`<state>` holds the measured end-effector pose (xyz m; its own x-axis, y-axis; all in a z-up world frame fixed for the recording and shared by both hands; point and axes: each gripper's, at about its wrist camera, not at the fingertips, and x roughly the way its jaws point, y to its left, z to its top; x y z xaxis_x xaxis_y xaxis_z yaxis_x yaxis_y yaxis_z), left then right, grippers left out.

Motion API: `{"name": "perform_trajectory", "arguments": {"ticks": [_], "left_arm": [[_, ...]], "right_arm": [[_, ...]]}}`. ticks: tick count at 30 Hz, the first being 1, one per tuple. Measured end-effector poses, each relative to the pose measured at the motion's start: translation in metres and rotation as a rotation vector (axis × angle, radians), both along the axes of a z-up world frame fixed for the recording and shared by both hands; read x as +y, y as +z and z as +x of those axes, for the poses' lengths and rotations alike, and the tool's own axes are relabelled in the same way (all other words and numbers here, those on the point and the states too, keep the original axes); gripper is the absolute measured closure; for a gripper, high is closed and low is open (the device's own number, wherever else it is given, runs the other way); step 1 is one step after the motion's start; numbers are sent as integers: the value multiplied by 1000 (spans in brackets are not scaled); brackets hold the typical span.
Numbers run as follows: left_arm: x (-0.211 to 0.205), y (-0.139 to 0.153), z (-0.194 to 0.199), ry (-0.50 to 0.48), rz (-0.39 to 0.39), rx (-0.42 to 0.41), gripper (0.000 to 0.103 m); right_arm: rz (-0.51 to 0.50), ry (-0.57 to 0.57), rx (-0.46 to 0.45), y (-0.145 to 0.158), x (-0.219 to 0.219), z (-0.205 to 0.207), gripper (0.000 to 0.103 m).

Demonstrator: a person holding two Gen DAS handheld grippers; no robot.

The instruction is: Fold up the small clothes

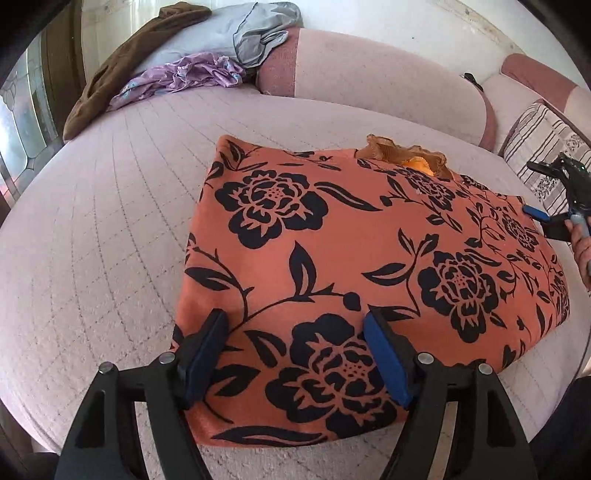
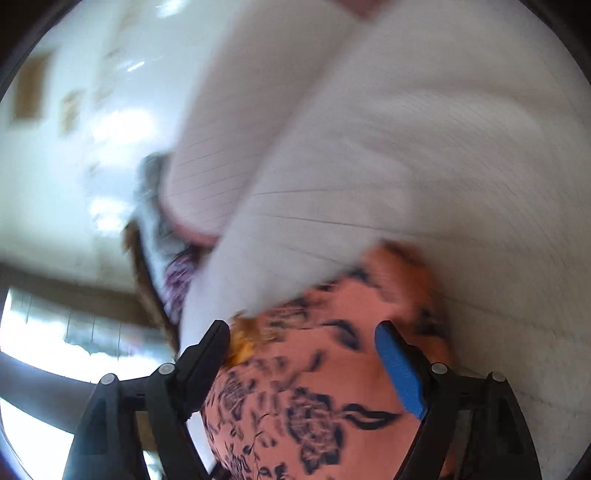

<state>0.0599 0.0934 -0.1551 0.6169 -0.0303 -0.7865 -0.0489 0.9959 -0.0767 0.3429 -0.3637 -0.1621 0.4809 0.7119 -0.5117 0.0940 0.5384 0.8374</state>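
Note:
An orange garment (image 1: 354,258) with a black flower print lies folded into a rough rectangle on the pale pink sofa seat (image 1: 103,229). A ruffled orange collar (image 1: 406,151) shows at its far edge. My left gripper (image 1: 295,315) hovers open over the garment's near edge, its blue pads (image 1: 386,358) wide apart and clamping nothing. My right gripper (image 1: 535,190), held in a hand, sits at the garment's far right corner. In the blurred right wrist view the right gripper (image 2: 301,328) is open above the garment (image 2: 317,398), with nothing pinched.
Brown (image 1: 110,77), purple (image 1: 184,74) and grey (image 1: 255,33) clothes are heaped at the back left of the sofa. The sofa backrest (image 1: 369,85) runs behind the garment, and a striped cushion (image 1: 539,147) lies at the right. A window is at the left.

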Motion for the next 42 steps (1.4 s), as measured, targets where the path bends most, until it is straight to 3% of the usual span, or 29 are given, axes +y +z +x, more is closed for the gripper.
{"name": "perform_trajectory", "arguments": {"ticks": [1,2,3,5,7,12,14,15,16,19,22,25,26,27,29,33,35,37,42], "left_arm": [[-1,0,0,-3,7,-3,24],[-4,0,1,-5,21,1,23],[-4,-2,1,-4,26,5,23],[-2,0,2,3,13,12,23],[-1,1,2,-1,9,17,23],[-4,2,4,-3,21,32,22],[-6,3,5,-3,33,39,22],[-7,3,7,-1,35,46,22],[-8,5,7,0,37,62,22],[-1,22,-1,29,0,48,22],[10,30,-16,92,-23,16,22],[16,3,-14,139,24,127,22],[15,1,-15,140,62,131,20],[16,4,-16,141,52,132,20],[23,12,-20,162,-8,131,20],[30,9,-22,186,3,147,20],[34,4,-21,196,-16,164,20],[35,5,-22,199,-22,162,20],[31,16,-27,189,-2,138,20]], "right_arm": [[-18,15,-11,0,3,3,19],[-94,14,33,-10,6,12,19],[-97,6,89,-25,4,19,20],[-13,-57,103,-31,-2,21,20],[-21,-63,58,-11,4,15,20],[-27,96,-57,33,43,-53,19],[-69,108,-32,24,53,-80,17],[-137,126,40,6,58,-88,18],[-152,123,57,-10,58,-93,24],[-207,84,44,18,60,-103,20],[-198,109,-90,50,69,-120,15],[-179,145,-41,24,82,-130,12],[-215,157,37,3,84,-128,13],[-203,135,48,-10,83,-130,14],[-209,106,33,5,85,-133,14],[-208,125,-58,32,90,-144,13],[-200,146,-51,24,95,-145,13],[-240,162,49,-5,94,-147,13],[-222,142,-43,27,100,-156,14]]}}
